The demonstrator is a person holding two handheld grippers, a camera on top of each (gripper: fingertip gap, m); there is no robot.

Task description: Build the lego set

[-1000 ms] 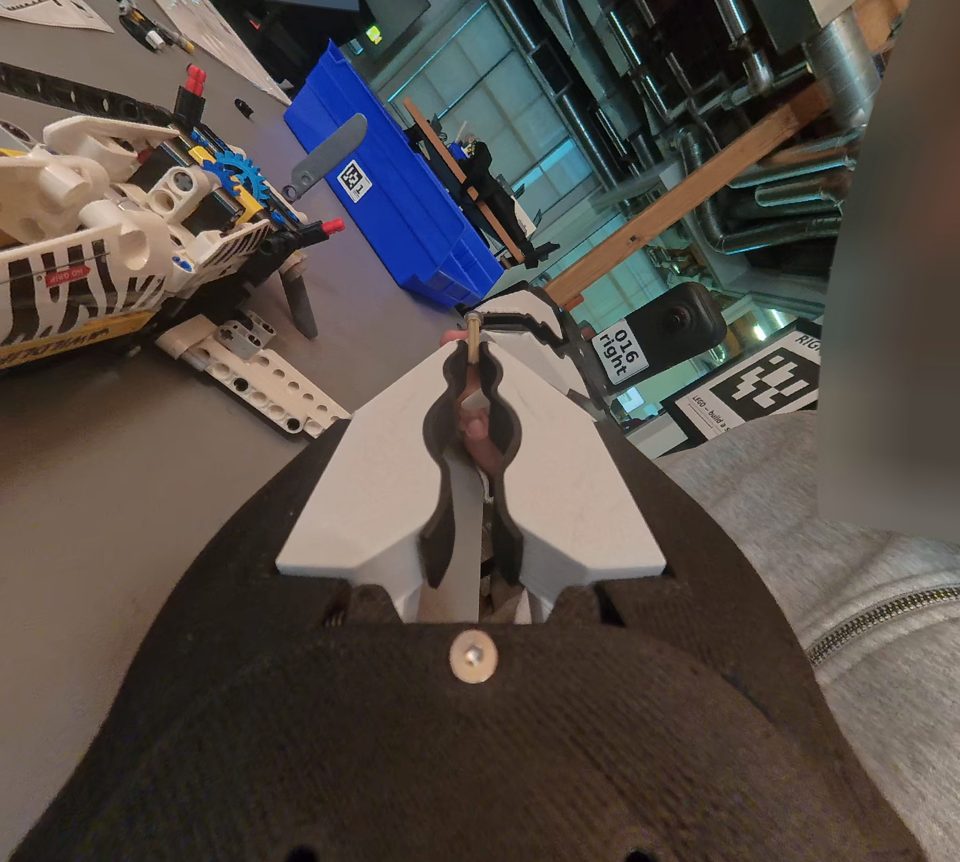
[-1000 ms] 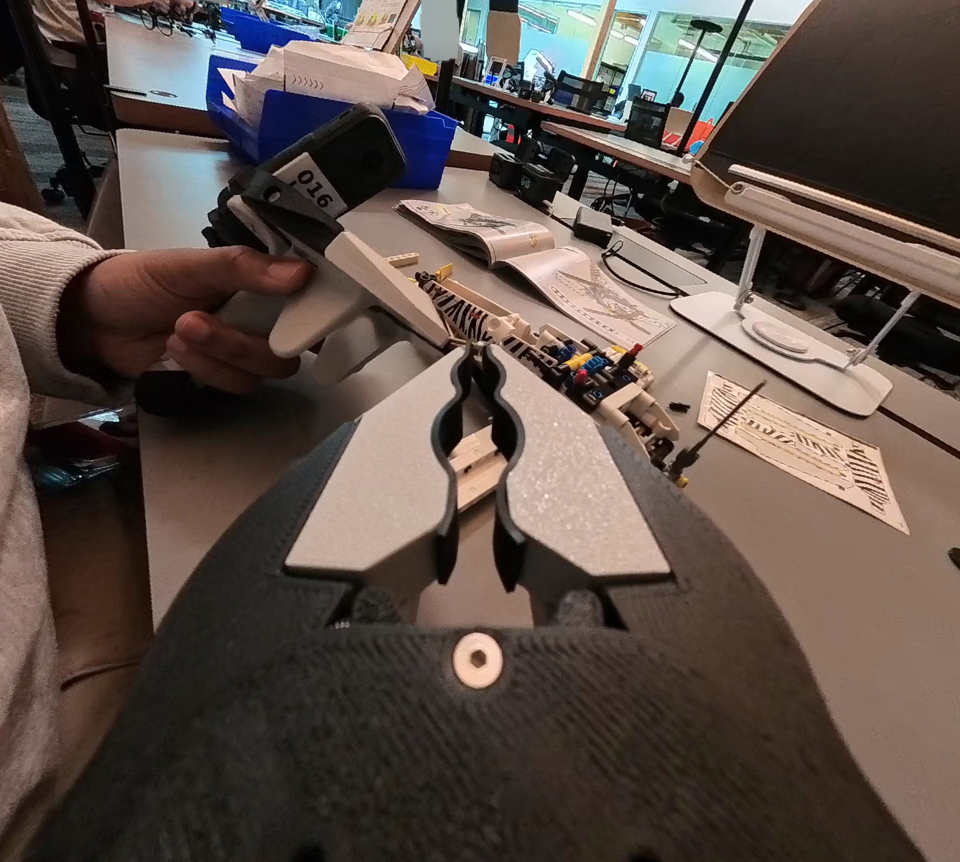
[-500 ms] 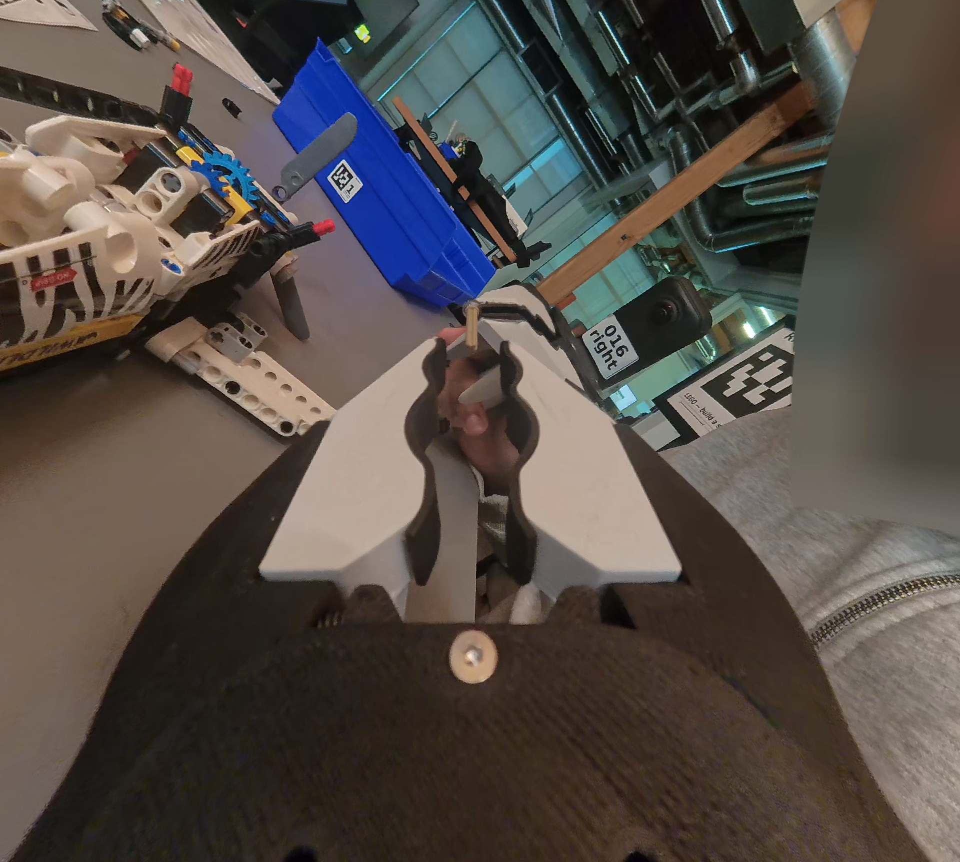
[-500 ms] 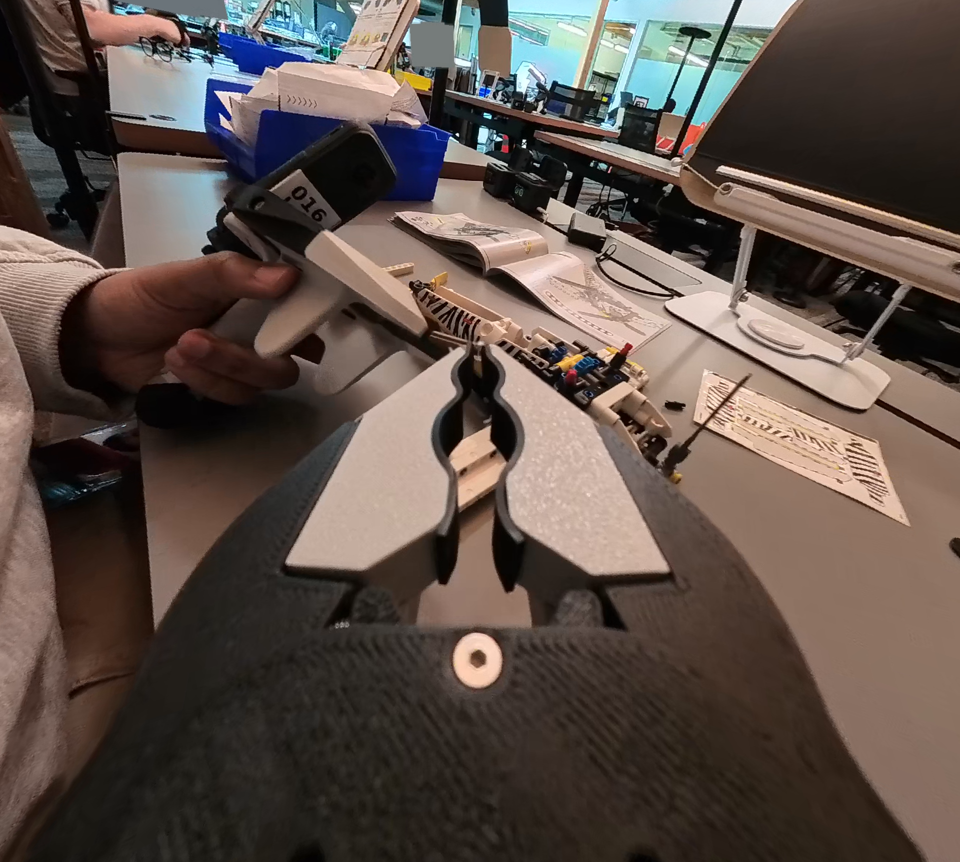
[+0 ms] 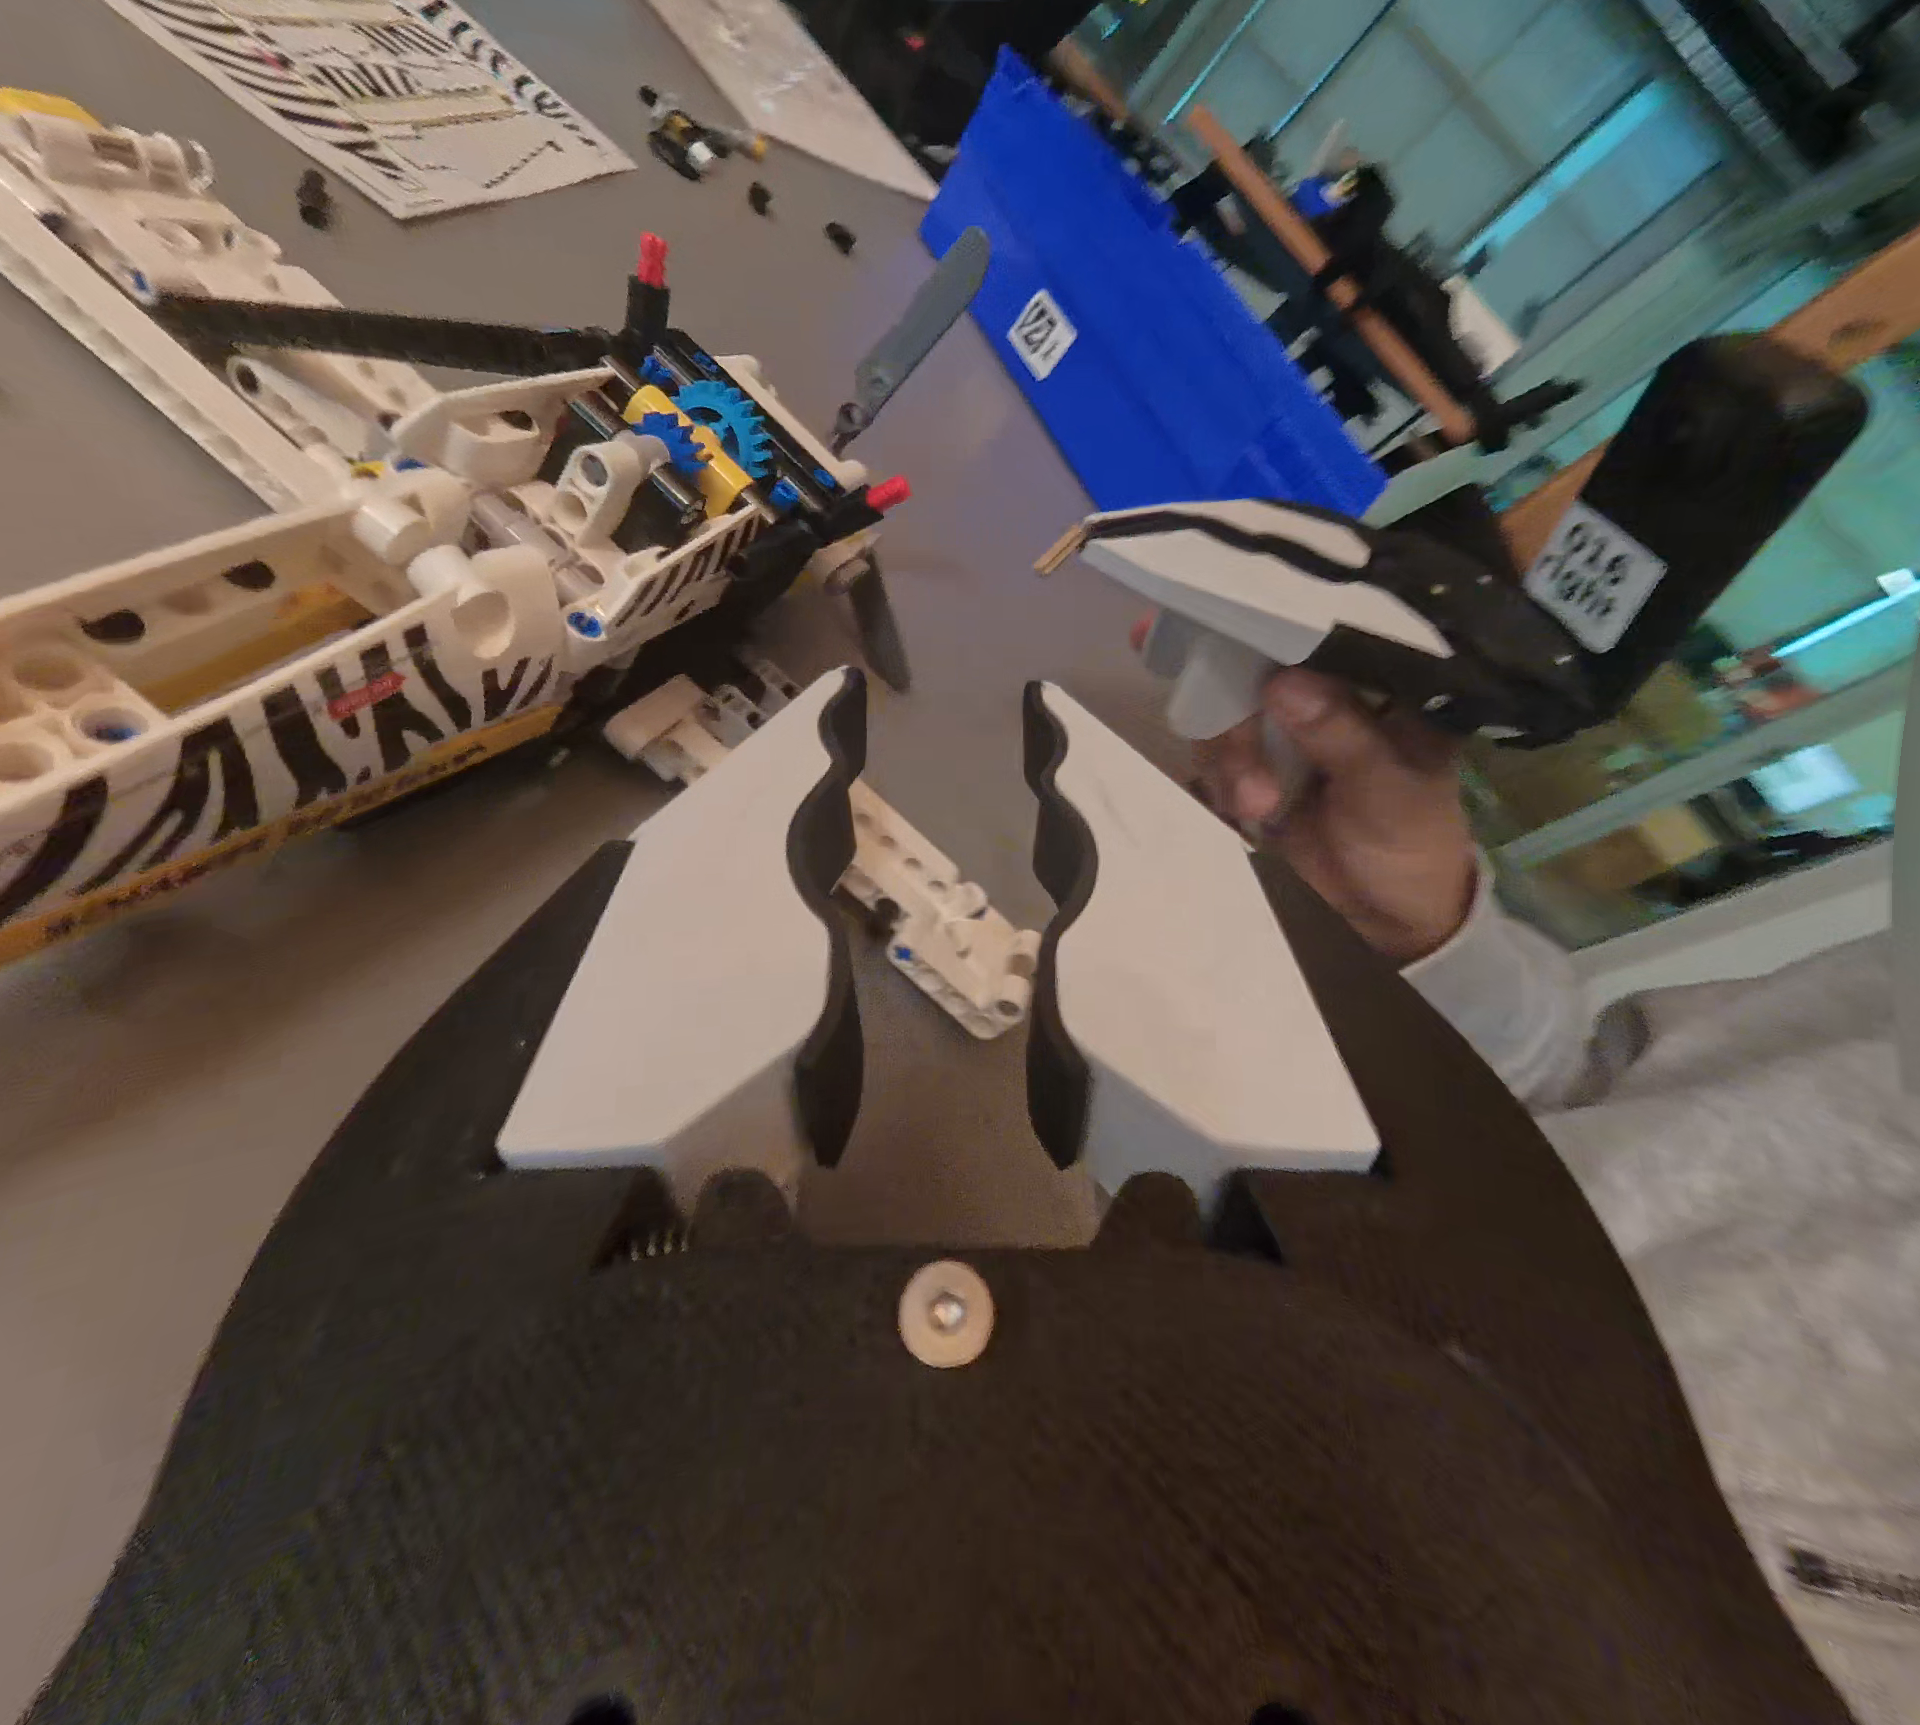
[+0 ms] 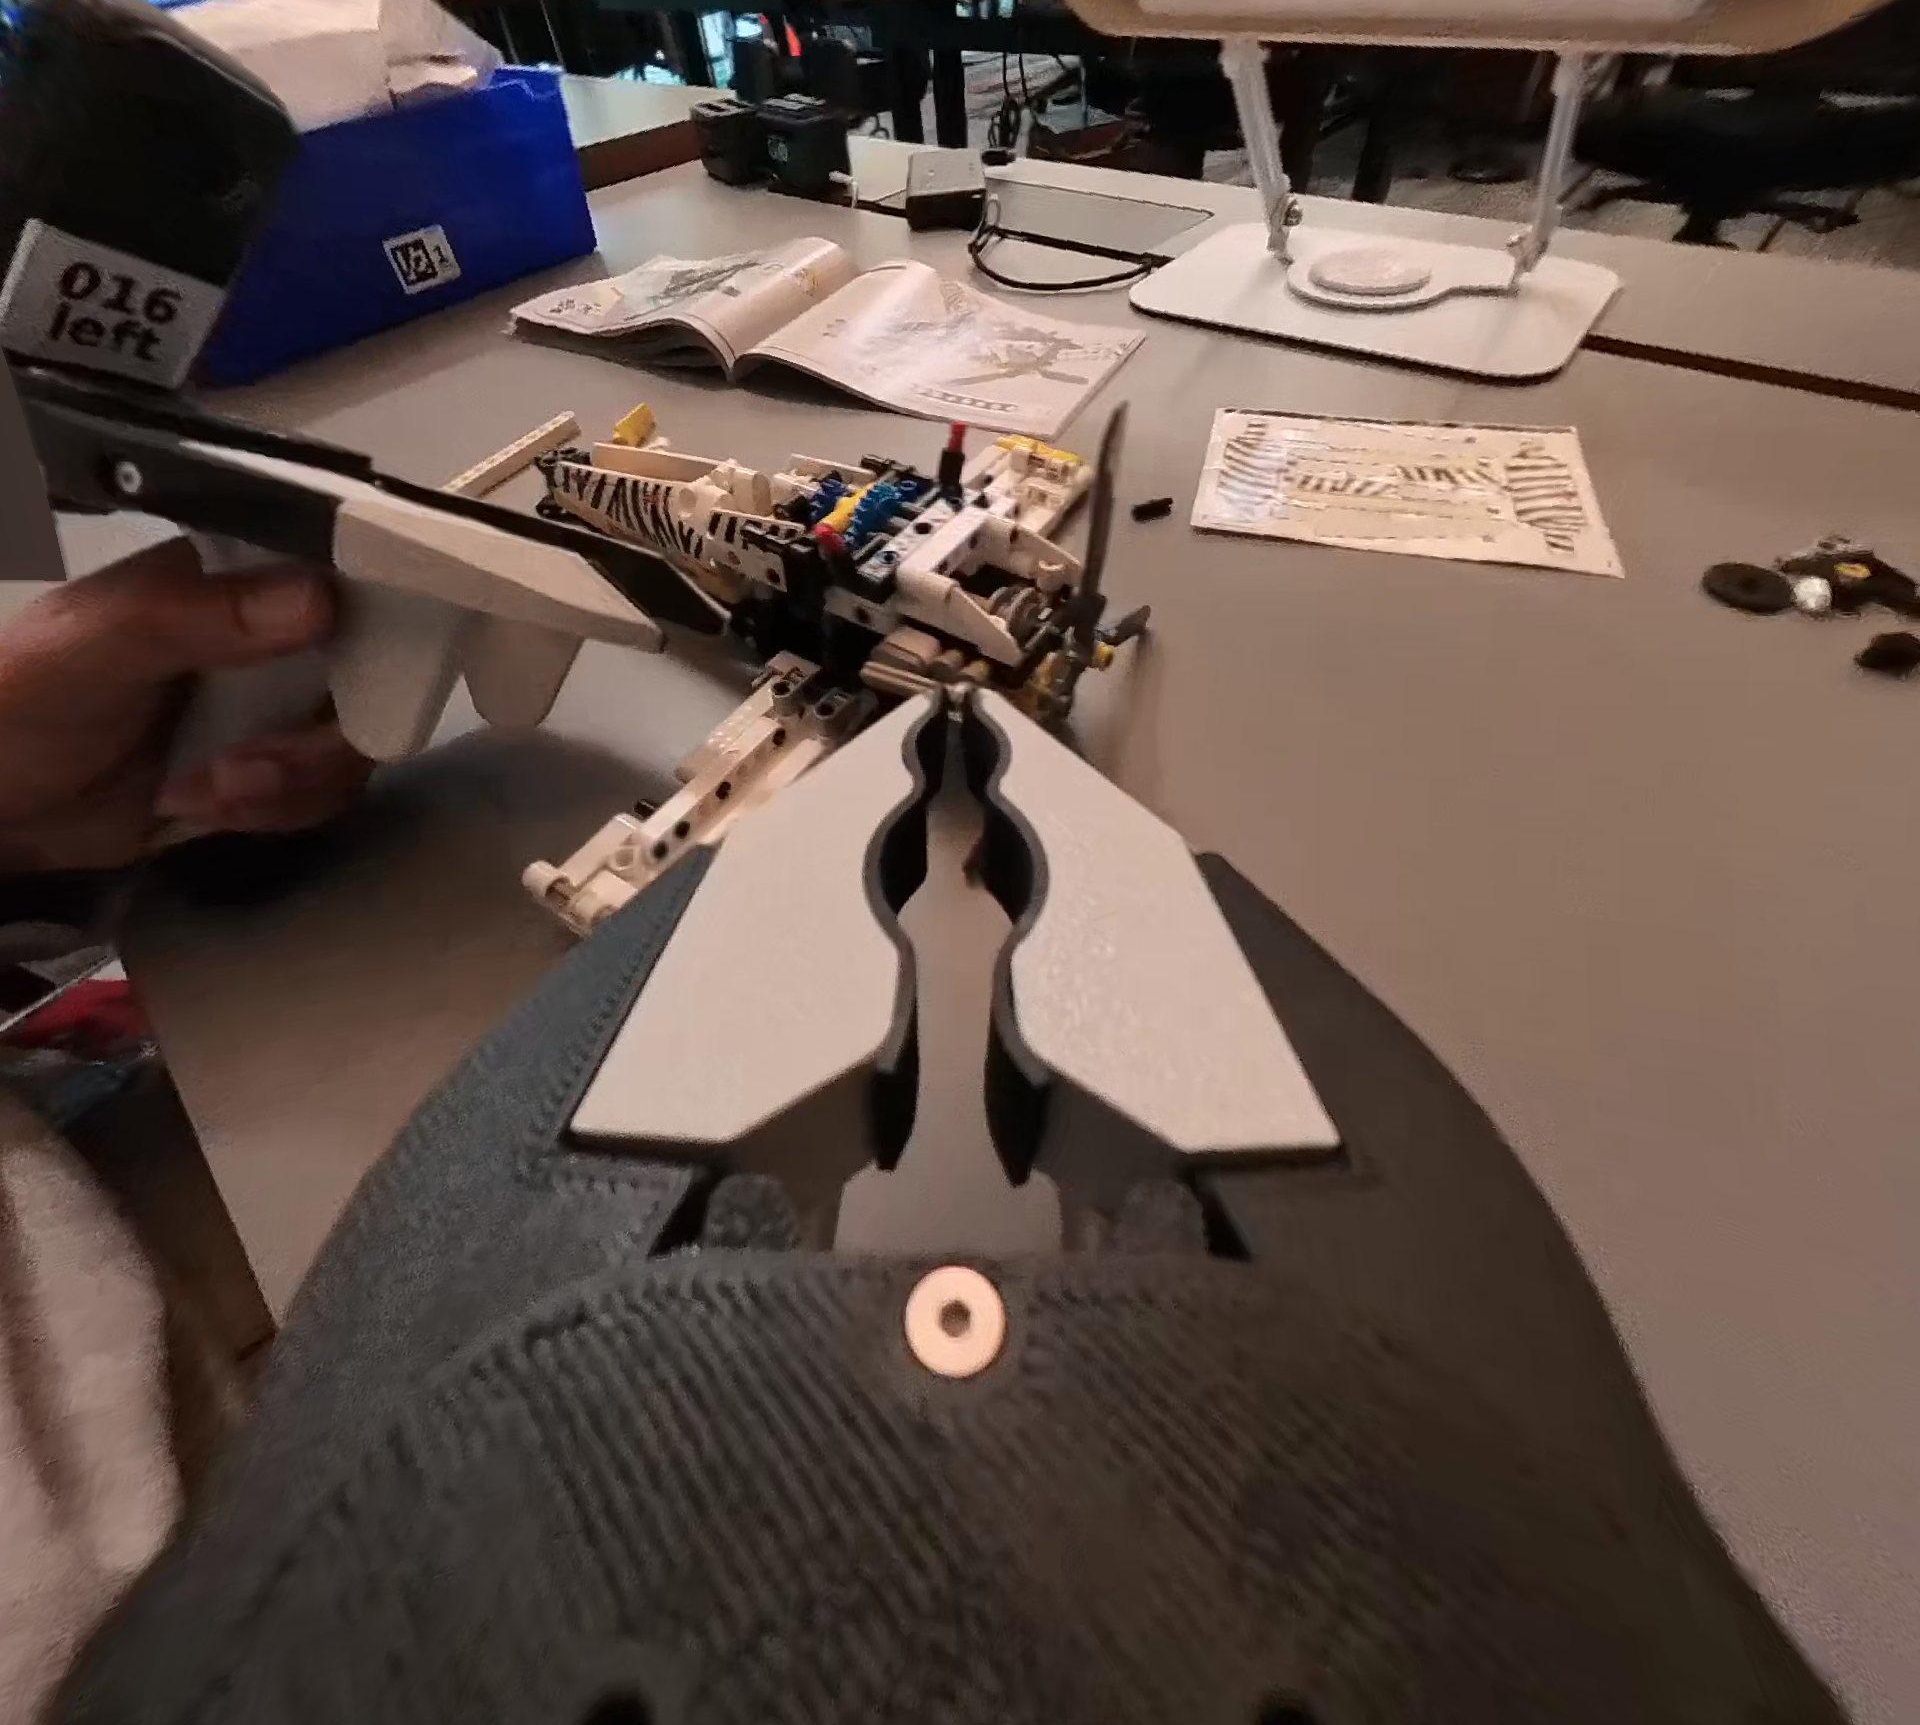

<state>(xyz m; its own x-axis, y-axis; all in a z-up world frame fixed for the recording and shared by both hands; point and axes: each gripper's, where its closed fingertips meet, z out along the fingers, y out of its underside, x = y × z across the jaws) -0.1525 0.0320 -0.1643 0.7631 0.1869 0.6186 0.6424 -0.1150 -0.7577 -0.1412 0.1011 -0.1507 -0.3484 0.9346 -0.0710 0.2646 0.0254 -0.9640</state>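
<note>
The white zebra-striped lego model [image 5: 447, 553] with blue gears lies on the grey table; it also shows in the right wrist view [image 6: 831, 532]. A loose white beam assembly [image 5: 935, 917] lies in front of it, also seen in the right wrist view [image 6: 717, 771]. My left gripper [image 5: 940, 693] is open and empty, its jaws on either side of the beam, above it. It shows from the side in the right wrist view [image 6: 665, 626]. My right gripper [image 6: 956, 699] is shut on a small tan pin [image 5: 1055, 555], held in the air right of the model.
A blue bin [image 6: 416, 221] stands at the back left. An open instruction booklet [image 6: 831, 325] and a sticker sheet [image 6: 1403, 480] lie behind the model. A white stand base [image 6: 1371, 283] is farther back. Small black parts [image 6: 1808, 595] lie at the right. Some 8 centimetres of space lies between my two pairs of fingers.
My left gripper opened and let go of the tan pin, which stays in the right gripper. Both grippers swung toward the model; the left one now hangs over the white beam.
</note>
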